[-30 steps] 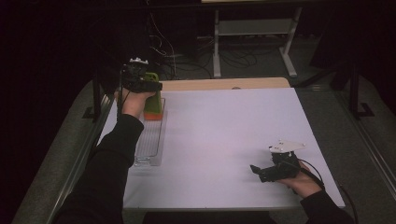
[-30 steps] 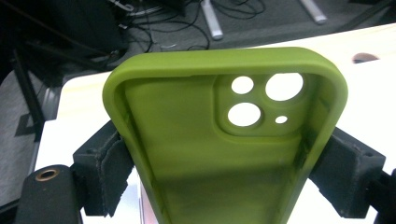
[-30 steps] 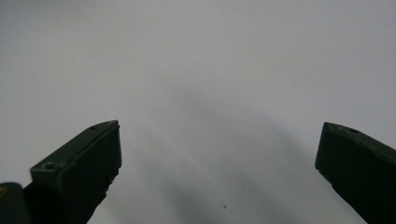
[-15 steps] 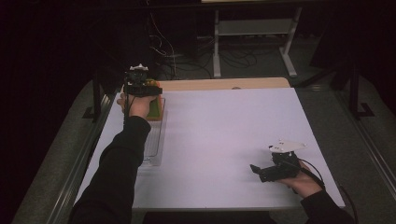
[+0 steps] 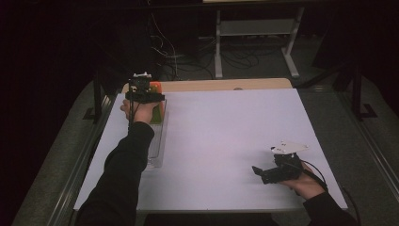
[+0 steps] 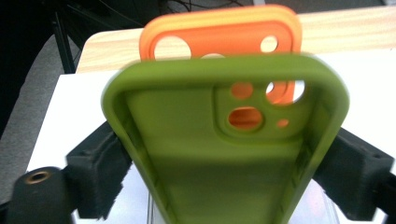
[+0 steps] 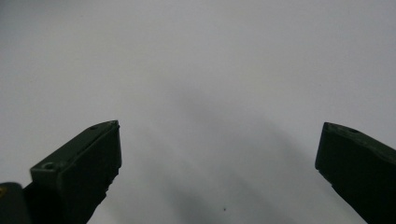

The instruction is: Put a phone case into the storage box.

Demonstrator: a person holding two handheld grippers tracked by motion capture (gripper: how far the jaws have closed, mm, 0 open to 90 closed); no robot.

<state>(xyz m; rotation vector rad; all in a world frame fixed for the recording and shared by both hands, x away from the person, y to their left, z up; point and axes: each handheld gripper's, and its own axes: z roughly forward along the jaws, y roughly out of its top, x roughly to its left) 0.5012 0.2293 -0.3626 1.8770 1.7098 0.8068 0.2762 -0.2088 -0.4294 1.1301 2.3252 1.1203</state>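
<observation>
The left gripper (image 5: 143, 90) hangs over the far end of a clear tray (image 5: 155, 150) that runs lengthwise along the left edge of the white table (image 5: 226, 141). Between its black jaws stands a green phone case (image 6: 219, 154), open side towards the camera and camera cut-outs at the far end. Its long axis runs away from the gripper, in line with the tray. Directly behind it an orange phone case (image 6: 224, 37) stands upright, almost touching the green one; whether the two meet cannot be told.

In the left gripper view the jaws flank the green case's side walls. They have just been opening, and the pads look to have eased off the walls, so the case is read as released, standing between jaws that no longer clamp it. The coming move turns on that clearance: the gripper must draw back along the case's long axis without dragging it.

The right gripper (image 5: 275, 173) lies near the table's near right corner, well apart from the tray. Its jaws stand wide with nothing between them, bare table beyond. The left hand is by far the nearer to both cases.

Against the earlier high views, the left hand is lower and farther up the tray, now at the orange case. The right hand is unchanged.
</observation>
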